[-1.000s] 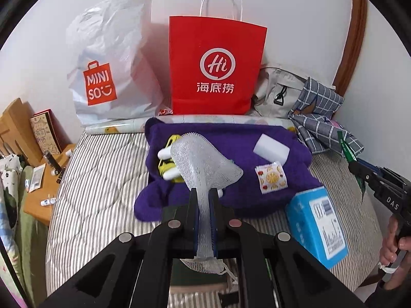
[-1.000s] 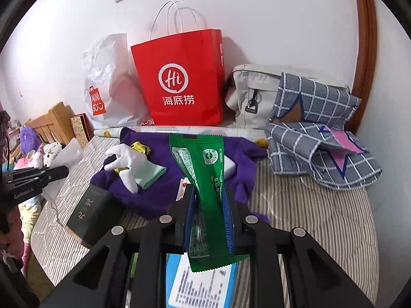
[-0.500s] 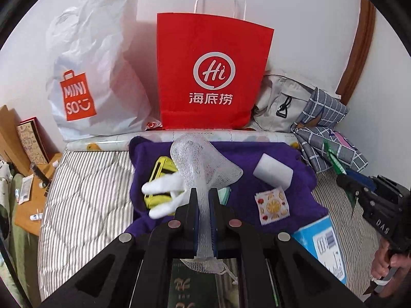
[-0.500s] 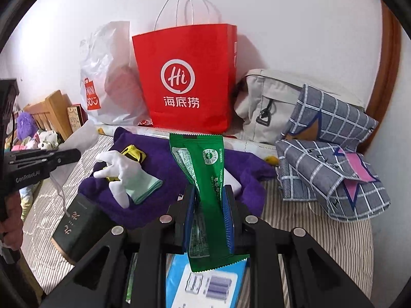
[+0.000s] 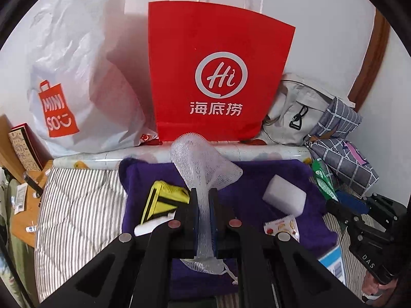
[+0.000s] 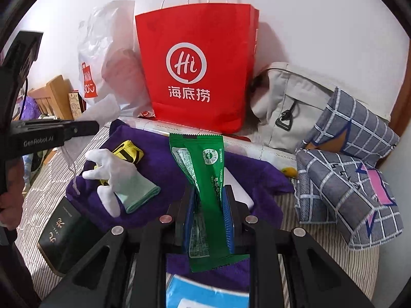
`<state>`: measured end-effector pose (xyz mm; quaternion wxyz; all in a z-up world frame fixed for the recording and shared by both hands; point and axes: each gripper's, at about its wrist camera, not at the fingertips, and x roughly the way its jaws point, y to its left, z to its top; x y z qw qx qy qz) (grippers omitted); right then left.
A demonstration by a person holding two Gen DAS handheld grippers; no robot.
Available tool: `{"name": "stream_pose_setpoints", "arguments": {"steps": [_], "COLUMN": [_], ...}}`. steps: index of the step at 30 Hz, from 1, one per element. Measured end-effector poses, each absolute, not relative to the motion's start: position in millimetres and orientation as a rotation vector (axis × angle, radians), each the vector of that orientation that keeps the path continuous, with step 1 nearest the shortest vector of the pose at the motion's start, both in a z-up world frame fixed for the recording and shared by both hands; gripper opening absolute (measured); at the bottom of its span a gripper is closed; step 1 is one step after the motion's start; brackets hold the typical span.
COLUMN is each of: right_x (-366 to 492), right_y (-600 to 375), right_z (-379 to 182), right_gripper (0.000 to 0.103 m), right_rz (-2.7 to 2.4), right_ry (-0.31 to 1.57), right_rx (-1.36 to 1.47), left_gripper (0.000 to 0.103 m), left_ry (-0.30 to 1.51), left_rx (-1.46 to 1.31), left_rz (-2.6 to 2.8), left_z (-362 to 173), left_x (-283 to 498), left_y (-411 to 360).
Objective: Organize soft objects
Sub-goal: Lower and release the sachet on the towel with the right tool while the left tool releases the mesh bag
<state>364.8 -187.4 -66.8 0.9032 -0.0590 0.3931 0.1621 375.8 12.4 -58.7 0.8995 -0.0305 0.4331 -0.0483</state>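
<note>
My left tongs [image 5: 204,202] are clamped tight on a limp white mesh net [image 5: 205,169], held above the purple blanket [image 5: 269,174] on the bed. My right tongs [image 6: 209,205] pinch a green packet [image 6: 205,166] over the same blanket. Both pieces droop; I reckon the net's loose tail could snag on the yellow toy [image 5: 164,197], and the slick packet might slide out.

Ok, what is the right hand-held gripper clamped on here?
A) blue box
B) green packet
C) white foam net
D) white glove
B: the right wrist view shows the green packet pinched between the pads of the right hand-held gripper; the foam net is in the left hand-held gripper.
</note>
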Motion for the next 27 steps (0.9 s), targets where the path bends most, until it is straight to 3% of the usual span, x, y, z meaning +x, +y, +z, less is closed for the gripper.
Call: {"name": "stream_pose_setpoints", "arguments": {"steps": [23, 25, 27], "right_x": [415.5, 416.9, 417.2], "right_y": [-149.3, -148.7, -148.8], "right_z": [-138.3, -142.8, -145.0], "right_gripper": [0.023, 0.025, 0.029], "right_rz": [0.481, 0.485, 0.482], "right_ry": [1.038, 1.058, 1.061], "right_rx": [-0.203, -0.212, -0.218], "left_gripper": [0.008, 0.011, 0.023], "left_ry": [1.124, 1.137, 1.143], "left_rx": [-0.083, -0.086, -0.095], "left_rz": [-0.189, -0.197, -0.196], "left_z": [-137.6, -140.5, -142.6], "left_x": [435.0, 435.9, 437.2], "left_y": [-8.9, -10.0, -9.0]}}
